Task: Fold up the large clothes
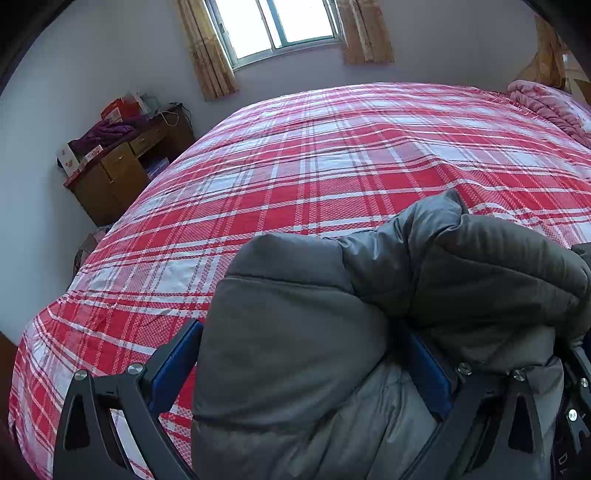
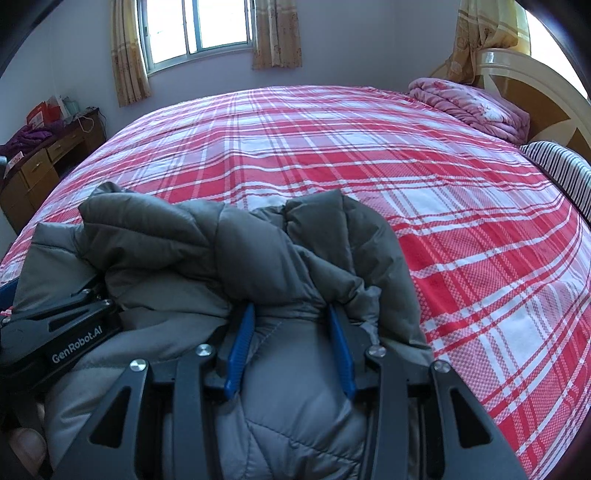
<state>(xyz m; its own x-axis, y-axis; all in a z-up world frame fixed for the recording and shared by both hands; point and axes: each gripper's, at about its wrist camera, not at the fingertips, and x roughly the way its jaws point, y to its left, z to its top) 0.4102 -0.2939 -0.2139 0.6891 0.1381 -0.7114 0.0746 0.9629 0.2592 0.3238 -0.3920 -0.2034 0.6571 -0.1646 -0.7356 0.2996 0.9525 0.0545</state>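
A big grey puffy coat (image 2: 258,251) lies bunched up at the near edge of the bed (image 2: 369,155). The bed has a red and white checked cover (image 1: 295,155) that is spread flat. Most of the bed is bare, and the coat fills only the near part.

The right gripper (image 2: 291,332) points down at the coat. Its jaws are clenched on a thick fold of the coat. The blue pads (image 2: 240,347) press on the fold from both sides, and the puffy cloth bulges out between them.

The left gripper (image 1: 303,365) is just beside the right one, on its left. In the right wrist view its black arm shows at the left edge, with white letters on it. A thick part of the coat sits between its jaws. One blue pad (image 1: 173,369) stands apart from the cloth on the left side, with the checked cover showing in the gap. The other pad (image 1: 428,373) is tucked against the coat. I cannot tell if these jaws squeeze the coat or only stand around it.

A thumb (image 2: 26,446) shows in the bottom left corner of the right wrist view.

Far back on the bed, a folded pink blanket (image 2: 469,107) lies near the headboard (image 2: 535,77). A striped pillow (image 2: 557,173) lies near it. A brown wooden desk (image 1: 122,170) stands by the wall on the left, with purple cloth (image 1: 103,134) and boxes on top. A window (image 1: 277,26) with tan curtains (image 1: 207,51) is on the far wall.
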